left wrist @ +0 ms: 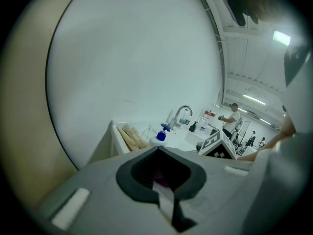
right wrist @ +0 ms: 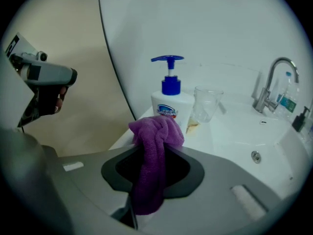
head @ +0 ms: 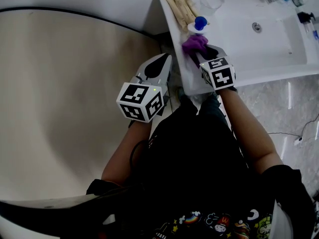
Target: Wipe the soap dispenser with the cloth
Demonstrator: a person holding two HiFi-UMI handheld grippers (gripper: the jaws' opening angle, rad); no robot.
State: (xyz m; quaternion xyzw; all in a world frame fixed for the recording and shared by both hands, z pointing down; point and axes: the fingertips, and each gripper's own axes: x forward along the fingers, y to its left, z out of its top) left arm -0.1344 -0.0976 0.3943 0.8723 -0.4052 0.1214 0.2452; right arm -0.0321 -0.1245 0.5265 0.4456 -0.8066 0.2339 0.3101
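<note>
The white soap dispenser with a blue pump stands at the near left corner of the white sink counter. A bunched purple cloth hangs between the jaws of my right gripper, which is shut on it. The top of the cloth sits against the lower front of the bottle. In the head view the cloth lies just below the blue pump. My left gripper is held off the counter's left edge, its jaws together with nothing in them.
A clear glass stands right behind the dispenser. Beige wooden sticks lie along the counter's left edge. The basin with its drain and a chrome faucet are to the right. A curved beige wall is at the left.
</note>
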